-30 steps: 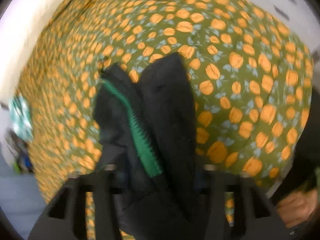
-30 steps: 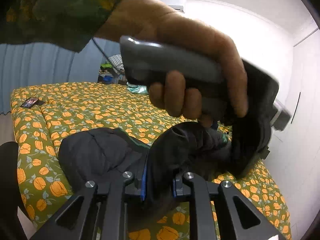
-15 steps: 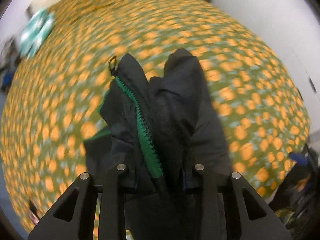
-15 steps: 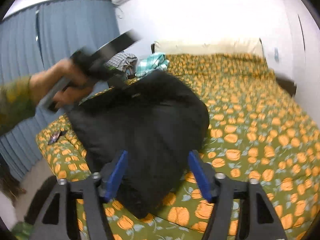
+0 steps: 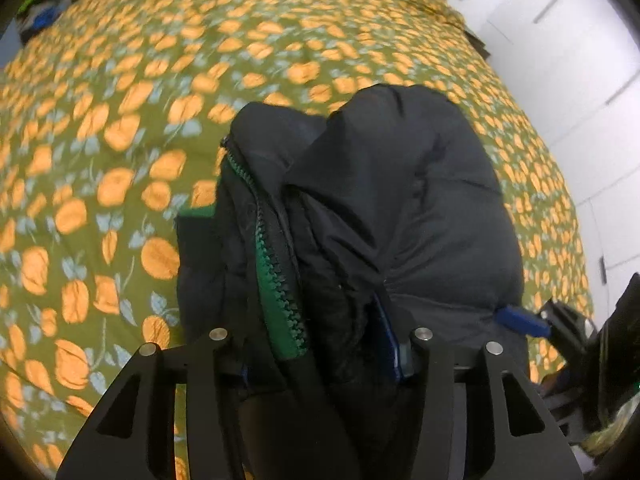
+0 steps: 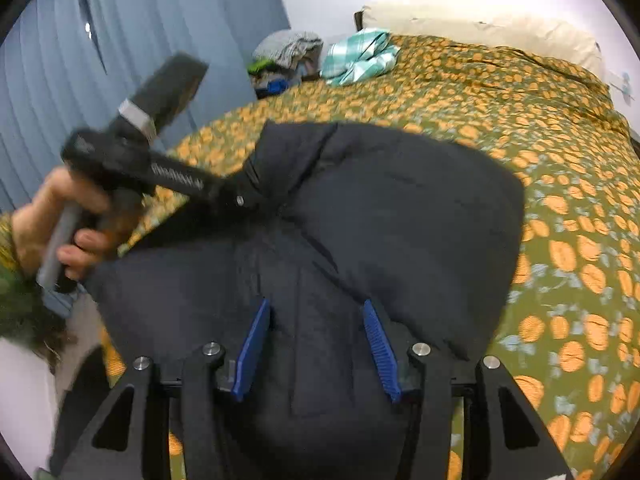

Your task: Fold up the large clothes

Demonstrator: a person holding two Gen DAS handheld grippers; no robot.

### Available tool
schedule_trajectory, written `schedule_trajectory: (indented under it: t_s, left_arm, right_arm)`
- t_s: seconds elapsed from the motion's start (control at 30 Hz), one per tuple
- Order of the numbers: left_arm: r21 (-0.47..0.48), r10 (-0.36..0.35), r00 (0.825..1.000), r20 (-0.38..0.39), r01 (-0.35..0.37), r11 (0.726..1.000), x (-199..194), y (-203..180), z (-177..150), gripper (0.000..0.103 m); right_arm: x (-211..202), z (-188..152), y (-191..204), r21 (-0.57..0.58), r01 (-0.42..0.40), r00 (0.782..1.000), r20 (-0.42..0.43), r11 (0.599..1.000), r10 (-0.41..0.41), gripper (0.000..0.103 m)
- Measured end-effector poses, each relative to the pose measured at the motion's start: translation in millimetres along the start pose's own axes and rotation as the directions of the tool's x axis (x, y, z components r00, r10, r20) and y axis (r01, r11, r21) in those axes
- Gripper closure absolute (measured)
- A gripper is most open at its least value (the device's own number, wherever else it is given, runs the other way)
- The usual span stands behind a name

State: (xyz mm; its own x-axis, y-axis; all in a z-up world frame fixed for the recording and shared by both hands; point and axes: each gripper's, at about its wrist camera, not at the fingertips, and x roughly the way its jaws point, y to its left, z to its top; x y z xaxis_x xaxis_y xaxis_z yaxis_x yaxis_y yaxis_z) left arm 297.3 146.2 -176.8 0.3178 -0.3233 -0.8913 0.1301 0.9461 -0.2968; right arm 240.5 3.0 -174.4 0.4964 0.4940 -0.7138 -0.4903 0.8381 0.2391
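Observation:
A black padded jacket (image 5: 420,200) with a green zipper (image 5: 276,280) lies bunched on the bed's green and orange flowered cover (image 5: 120,140). My left gripper (image 5: 316,344) has a thick fold of it filling the gap between its fingers, and its jaws are opening. From the right wrist view the left gripper (image 6: 240,200) reaches into the jacket's (image 6: 400,208) upper left edge, held by a person's hand (image 6: 48,216). My right gripper (image 6: 316,344) hovers over the jacket's near part. It is open, and its blue pads (image 6: 376,344) stand apart and grip nothing.
Cream pillows (image 6: 480,24) line the head of the bed (image 6: 520,100). A teal checked cloth (image 6: 360,58) and a pile of clothes (image 6: 288,46) sit at its far left corner. Blue curtains (image 6: 80,60) hang on the left. White wardrobe doors (image 5: 560,60) stand beyond the bed.
The right gripper let go of the jacket and opened. The jacket dropped from mid-air onto the bed. The left gripper swung, rolled and sank with its fold, and its fingers spread wider.

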Motion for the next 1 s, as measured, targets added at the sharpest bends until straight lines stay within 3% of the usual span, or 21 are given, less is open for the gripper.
schedule_trajectory:
  t_s: [0.2, 0.33, 0.43, 0.5, 0.57, 0.63, 0.7, 0.8, 0.93, 1.0]
  left_arm:
    - [-0.104, -0.1, 0.995, 0.018, 0.101, 0.989, 31.5, 35.7, -9.8, 0.049]
    - [-0.137, -0.118, 0.993, 0.03, 0.121, 0.983, 41.0, 36.9, -12.0, 0.048]
    - [-0.127, -0.118, 0.992, 0.043, 0.122, 0.984, 37.0, 34.7, -14.1, 0.048]
    - [-0.142, -0.138, 0.989, 0.054, 0.144, 0.979, 38.5, 40.0, -16.6, 0.048]
    - [-0.15, -0.155, 0.986, 0.066, 0.164, 0.975, 39.9, 43.2, -19.1, 0.048]
    - [-0.15, -0.158, 0.985, 0.069, 0.167, 0.975, 40.4, 43.9, -18.5, 0.048]
    - [-0.143, -0.154, 0.986, 0.069, 0.162, 0.976, 38.6, 44.6, -20.3, 0.048]
    - [-0.134, -0.145, 0.987, 0.07, 0.153, 0.979, 39.3, 44.9, -21.4, 0.048]
    - [-0.146, -0.14, 0.988, 0.069, 0.148, 0.978, 48.5, 52.9, -22.4, 0.048]
    - [-0.162, -0.144, 0.987, 0.067, 0.153, 0.975, 52.8, 57.2, -20.5, 0.049]
  right_arm:
    - [40.3, 5.9, 2.2, 0.056, 0.039, 0.99, -0.138, 0.998, -0.031, 0.053]
    - [47.6, 7.9, 7.1, 0.02, 0.074, 0.978, -0.197, 0.997, -0.068, 0.053]
    - [39.4, 28.4, 8.8, 0.033, 0.046, 0.96, -0.279, 0.998, -0.035, 0.053]
    - [29.0, 52.0, 8.8, 0.055, 0.015, 0.969, -0.245, 0.998, -0.001, 0.053]
    - [26.2, 81.9, 10.6, 0.026, 0.044, 0.982, -0.182, 0.999, -0.039, 0.053]
    - [39.2, 109.1, 7.2, 0.025, 0.061, 0.988, -0.147, 0.998, -0.056, 0.053]
    - [67.7, 126.6, 3.9, 0.052, 0.039, 0.986, -0.164, 0.998, -0.03, 0.053]
    - [124.4, 130.1, 0.5, 0.042, 0.021, 0.962, -0.274, 0.999, -0.009, 0.053]
    - [182.5, 126.5, 1.5, -0.052, 0.092, 0.911, -0.398, 0.994, -0.105, 0.053]
    - [192.7, 123.2, 2.0, -0.073, 0.113, 0.9, -0.414, 0.991, -0.133, 0.053]
